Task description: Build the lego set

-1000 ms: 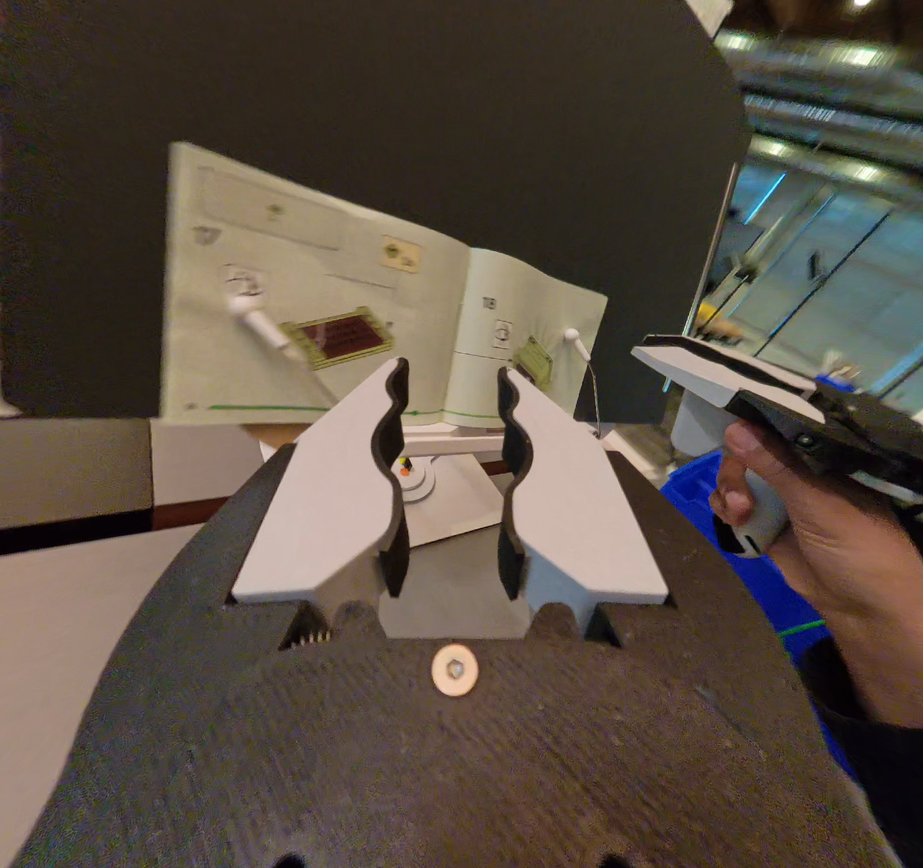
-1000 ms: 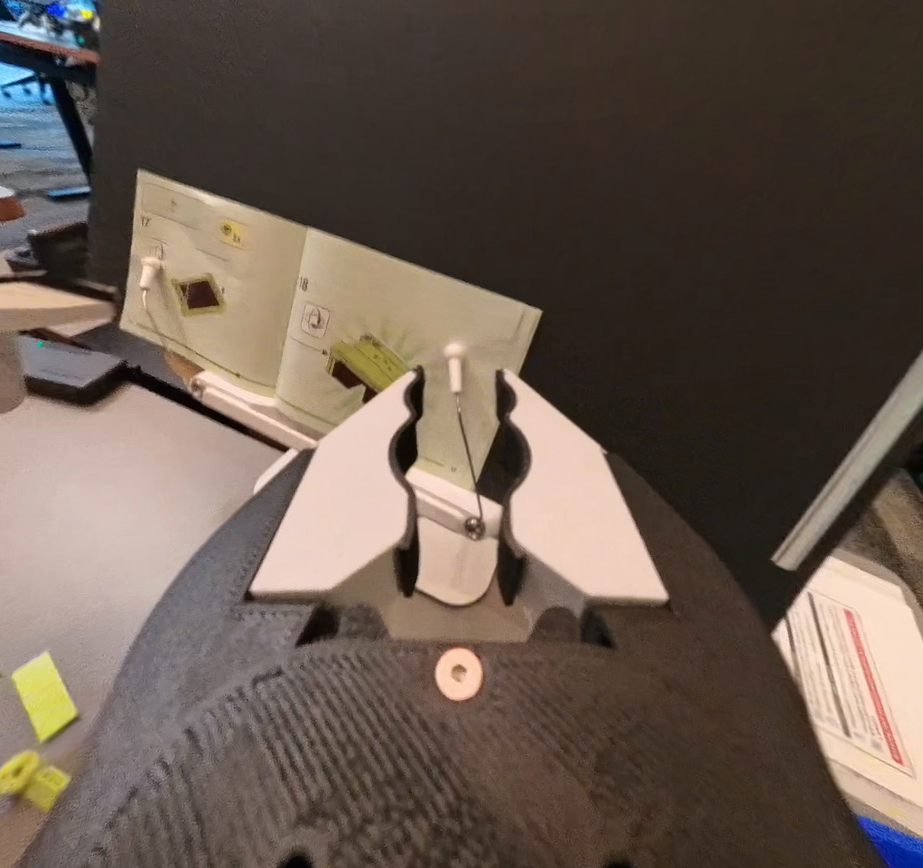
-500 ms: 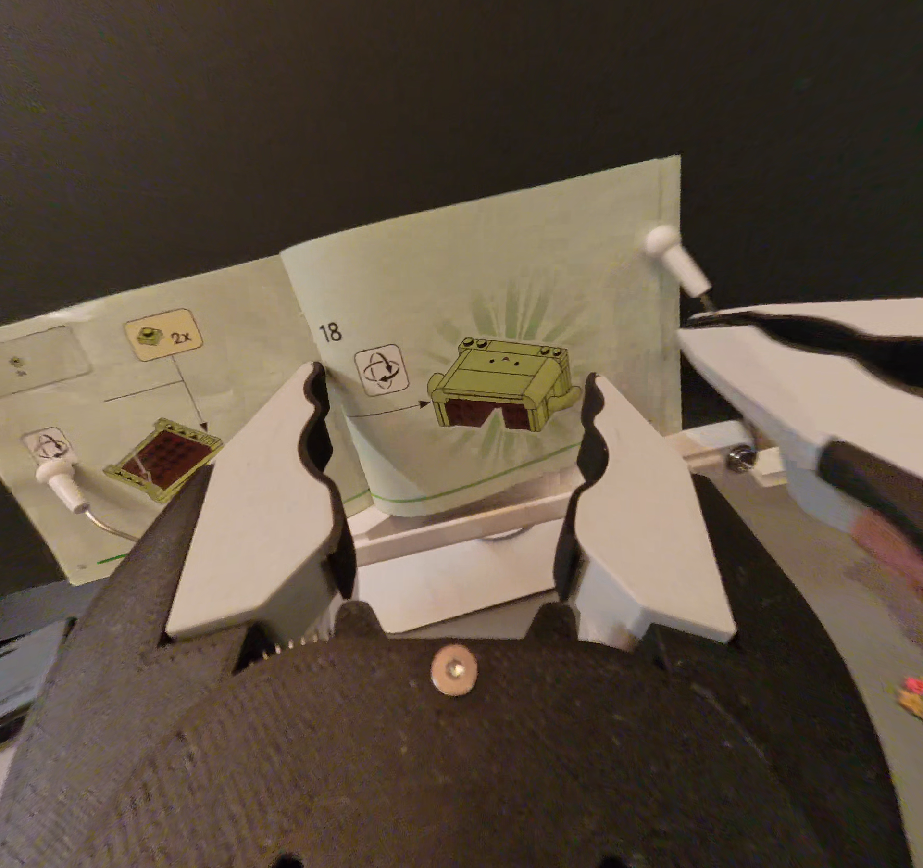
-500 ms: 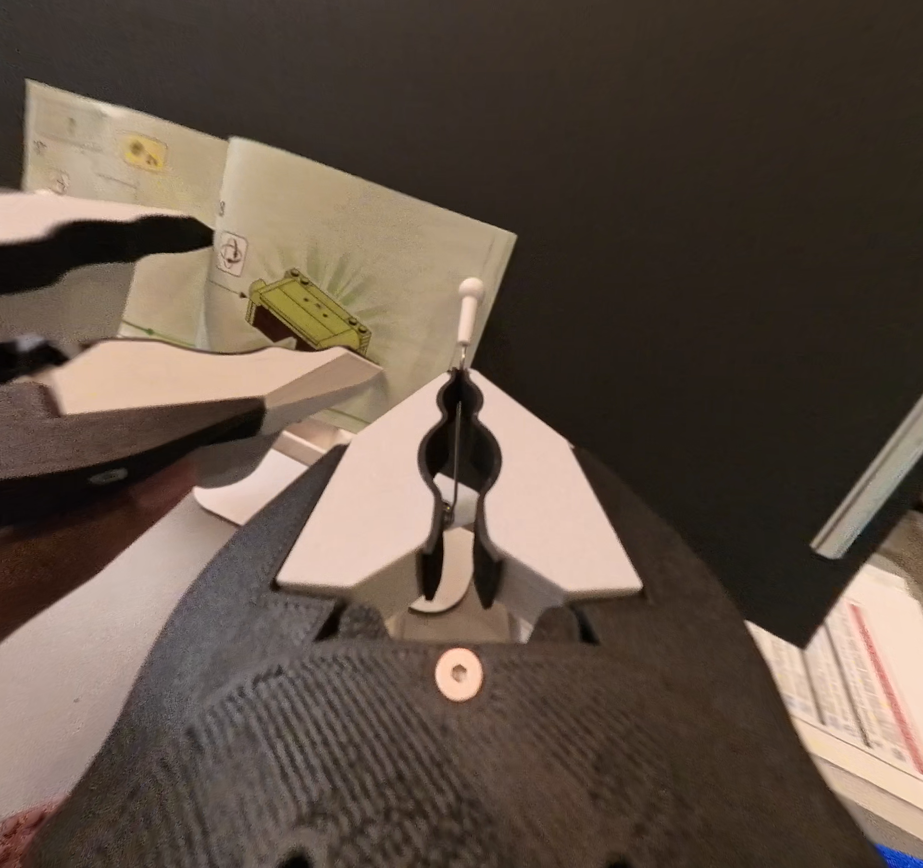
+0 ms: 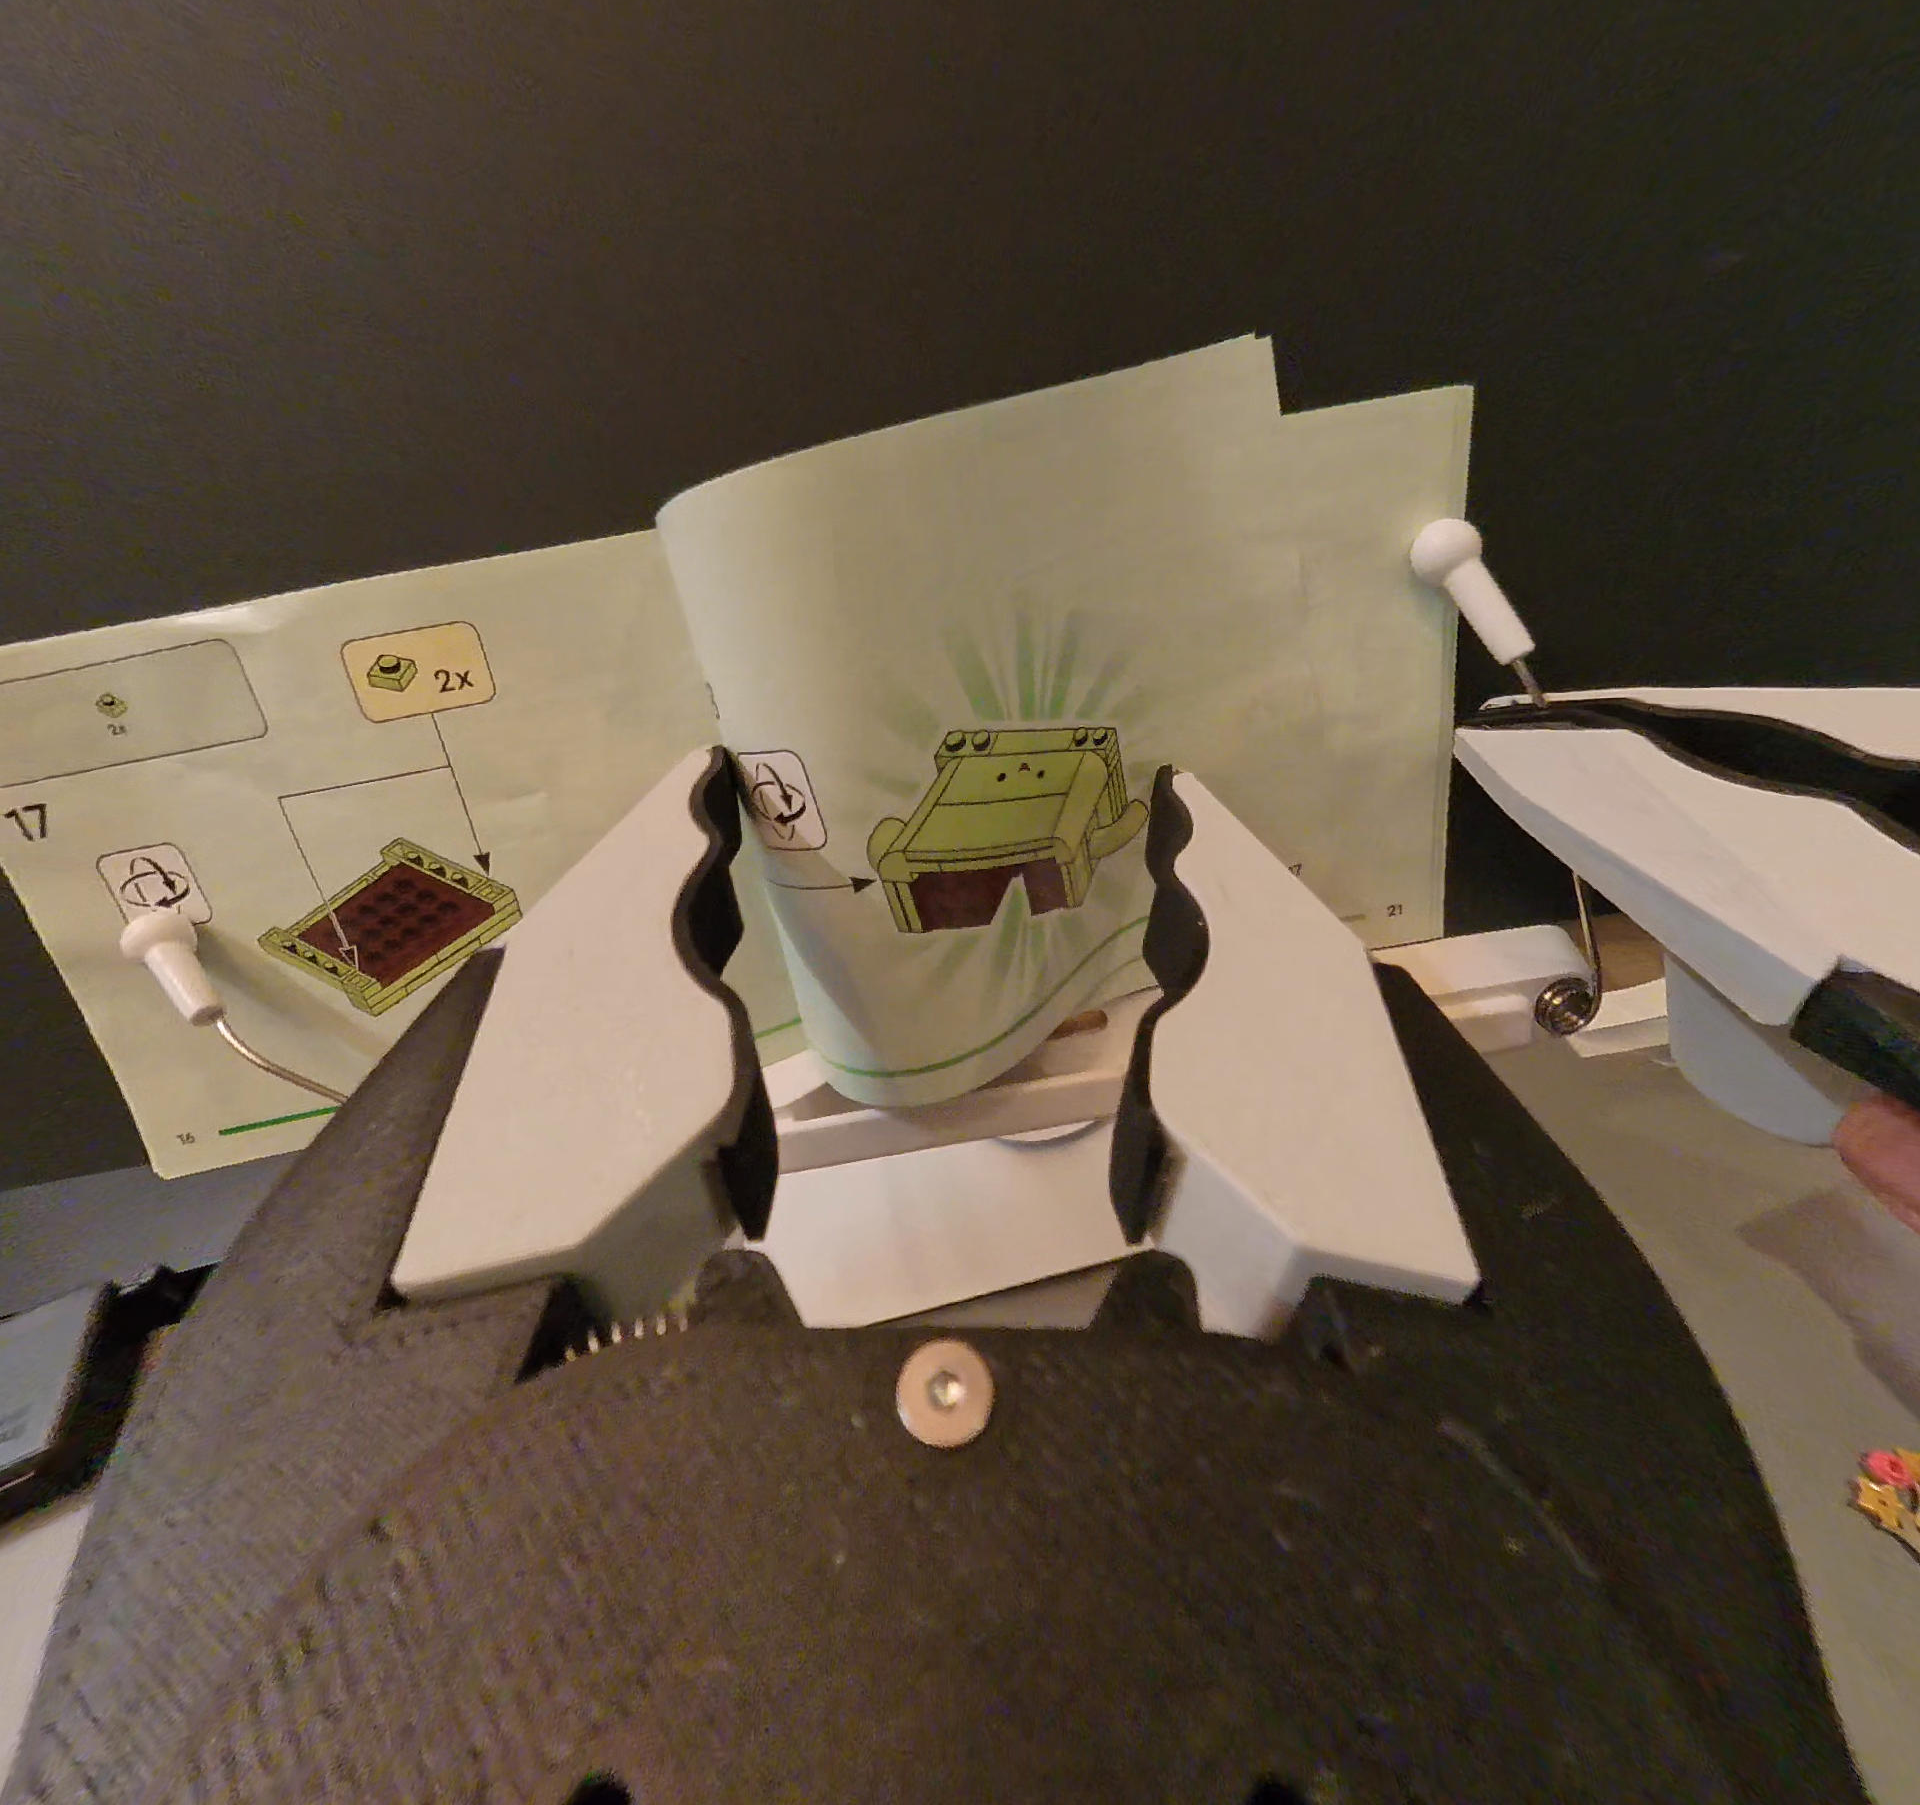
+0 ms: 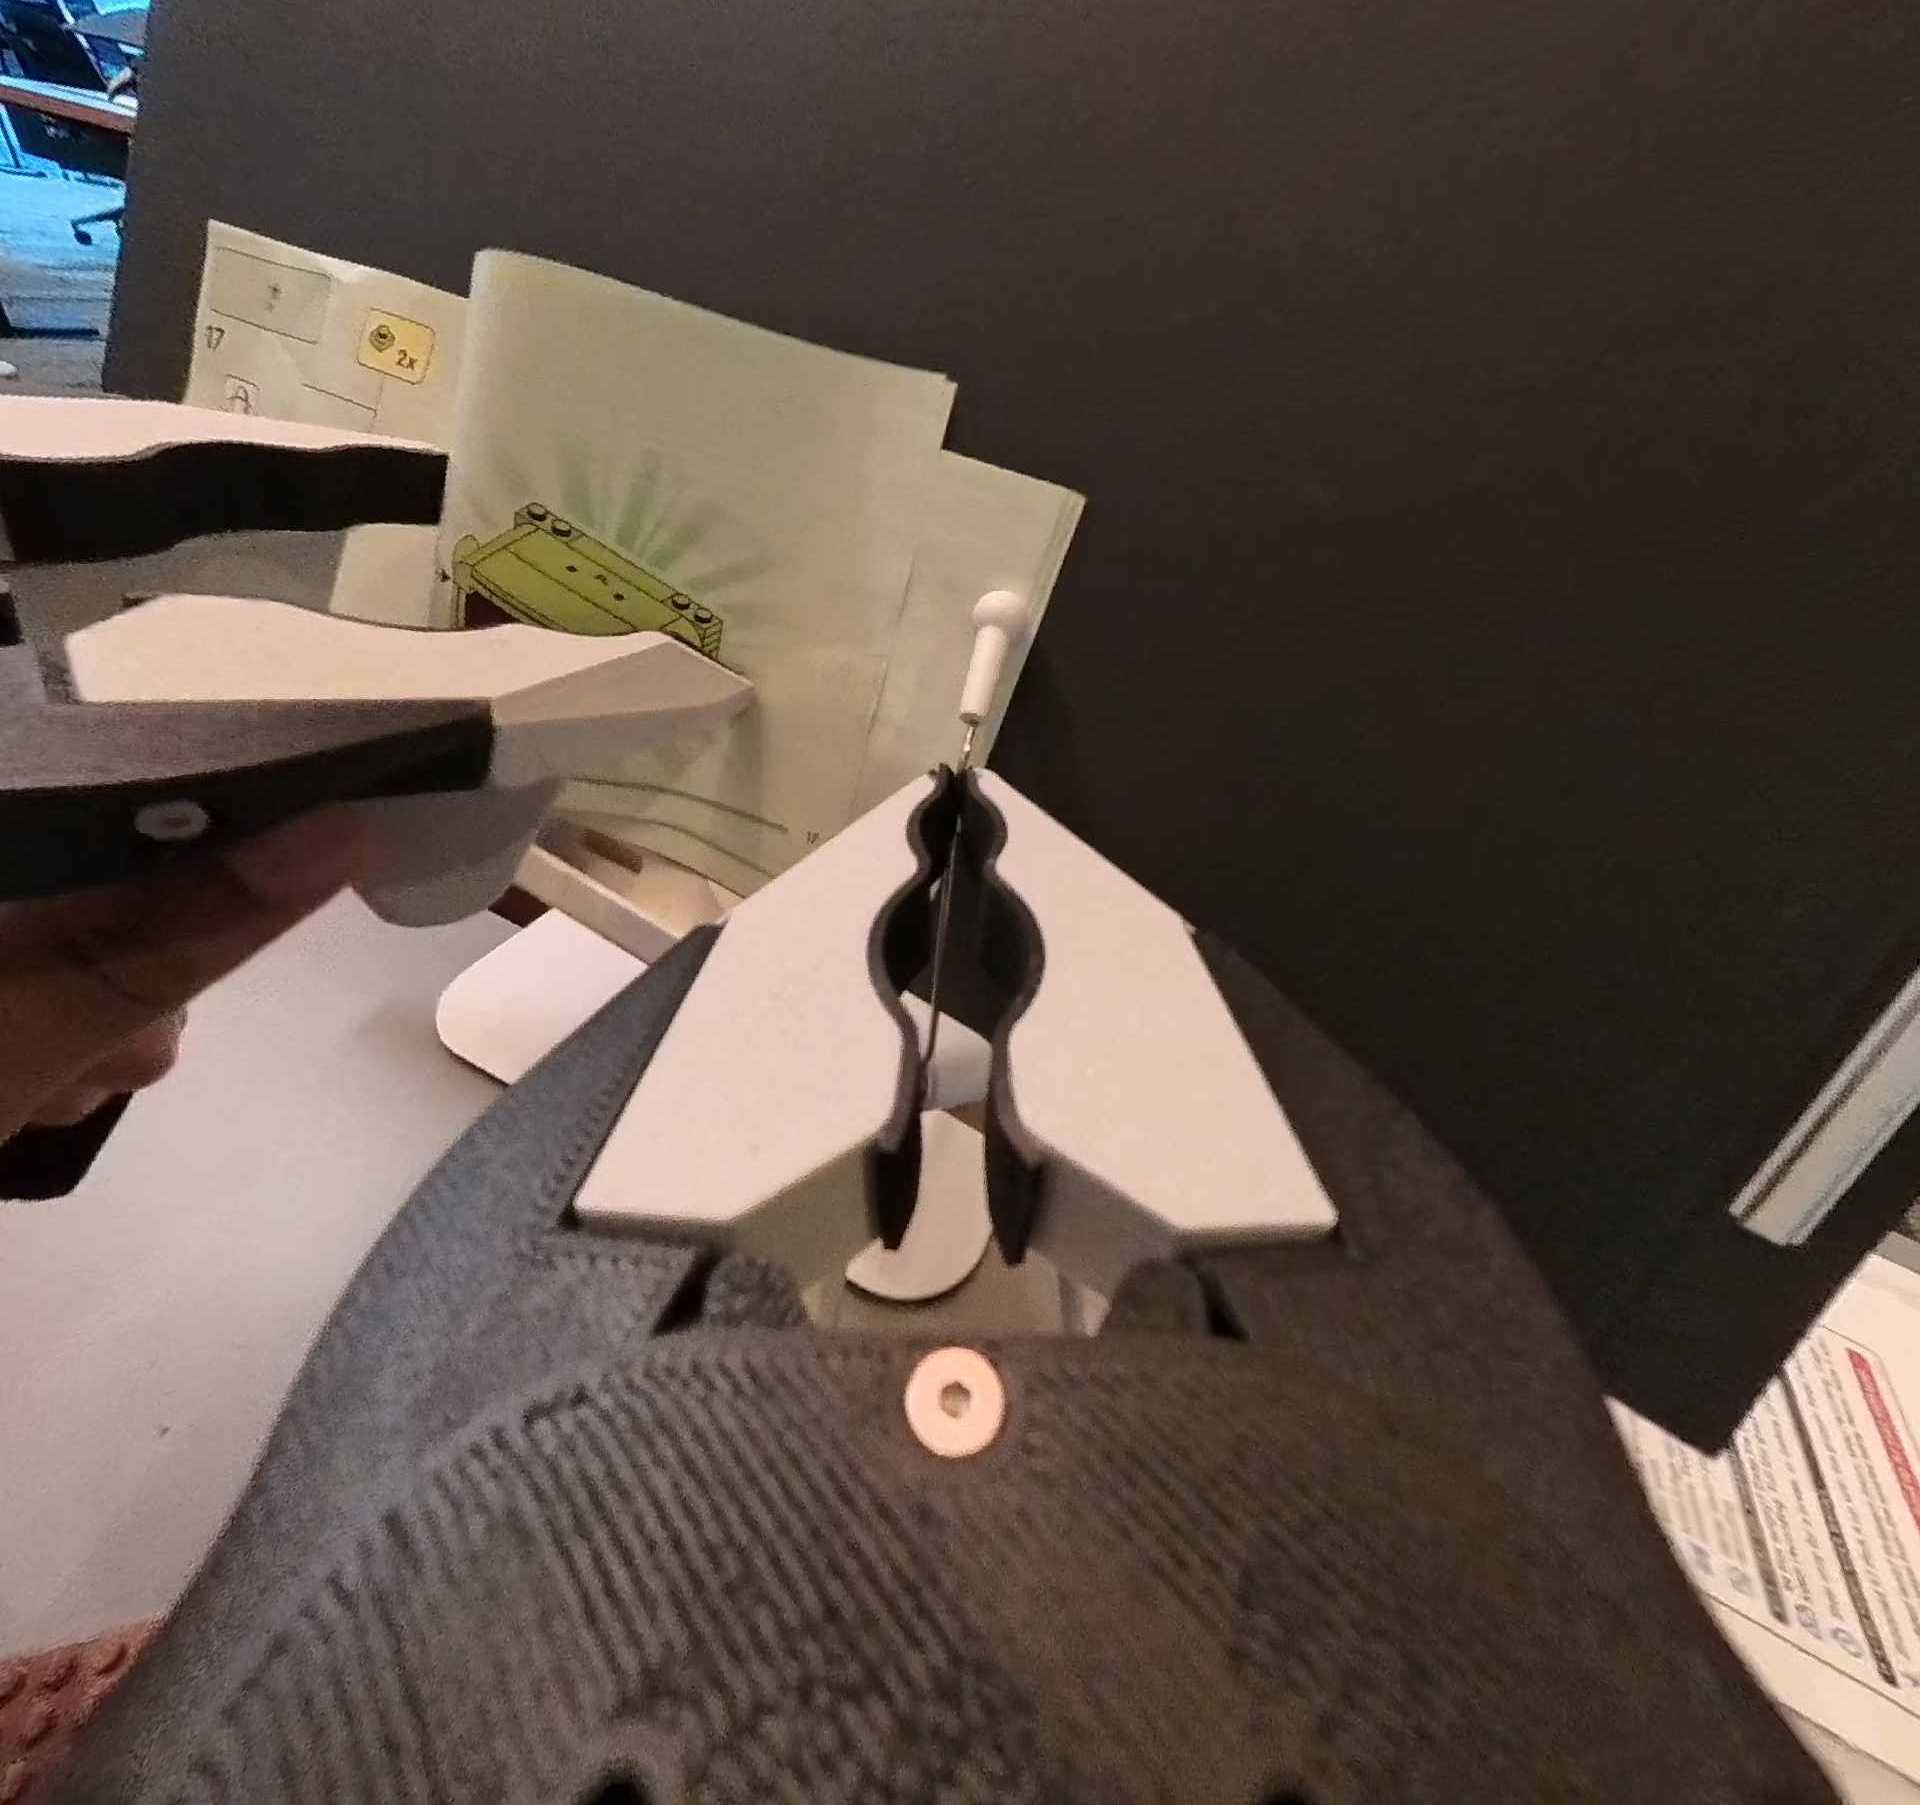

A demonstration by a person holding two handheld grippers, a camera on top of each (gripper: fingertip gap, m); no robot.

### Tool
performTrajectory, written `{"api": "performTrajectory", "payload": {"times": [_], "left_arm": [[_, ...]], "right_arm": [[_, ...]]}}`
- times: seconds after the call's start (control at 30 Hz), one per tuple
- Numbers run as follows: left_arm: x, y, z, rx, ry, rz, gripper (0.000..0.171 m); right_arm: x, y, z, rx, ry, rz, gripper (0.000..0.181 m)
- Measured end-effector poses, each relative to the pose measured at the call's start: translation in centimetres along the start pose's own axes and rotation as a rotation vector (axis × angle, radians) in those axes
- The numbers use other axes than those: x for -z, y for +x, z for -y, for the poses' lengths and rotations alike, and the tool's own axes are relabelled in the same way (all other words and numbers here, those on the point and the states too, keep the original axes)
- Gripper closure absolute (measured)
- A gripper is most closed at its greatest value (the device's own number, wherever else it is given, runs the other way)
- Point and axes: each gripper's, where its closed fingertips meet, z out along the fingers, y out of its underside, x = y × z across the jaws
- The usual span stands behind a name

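Booklet (image 5: 582, 820) stood open on a white stand (image 5: 935, 1225) against the dark panel (image 5: 935, 197), spine upright, pages facing the grippers, long axis running left to right. Left gripper (image 5: 940, 841) was open, its fingers apart around the curled page (image 5: 935, 716). Right gripper (image 6: 954, 779) was closed on the wire page clip (image 6: 992, 649), which pointed up.

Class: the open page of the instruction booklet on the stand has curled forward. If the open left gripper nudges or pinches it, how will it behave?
The page probably flexes rather than resists: it already bows outward, away from the page behind. It looks thin and light, so pinching may crease it. With the right gripper shut on the wire page clip, it may flip freely.
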Motion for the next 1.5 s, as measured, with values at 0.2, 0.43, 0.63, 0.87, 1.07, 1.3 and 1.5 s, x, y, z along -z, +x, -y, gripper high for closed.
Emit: {"api": "performTrajectory", "payload": {"times": [0.2,0.43,0.63,0.87,1.07,1.3,1.5], "left_arm": [[0.5,0.3,-0.4,0.009,0.008,-0.058,0.091],[0.9,0.1,-0.7,0.026,0.005,-0.084,0.098],[1.3,0.2,-0.7,0.041,0.007,-0.121,0.097],[1.9,0.1,-0.6,0.078,0.014,-0.165,0.100],[2.6,-0.5,-0.1,0.090,0.034,-0.173,0.118],[2.8,0.6,0.3,0.089,0.050,-0.211,0.070],[1.0,1.8,-1.0,-0.138,0.001,-0.055,0.062]], "right_arm": [[0.1,0.1,0.0,-0.036,0.016,0.013,0.181],[0.0,0.1,0.0,-0.048,0.025,0.021,0.181],[0.0,0.1,0.0,-0.065,0.035,0.031,0.181],[0.0,0.1,0.0,-0.081,0.043,0.039,0.181],[-0.1,0.2,0.0,-0.085,0.047,0.043,0.181],[-0.1,0.2,0.1,-0.098,0.051,0.050,0.181],[-0.1,0.2,0.0,-0.103,0.051,0.059,0.181]]}}
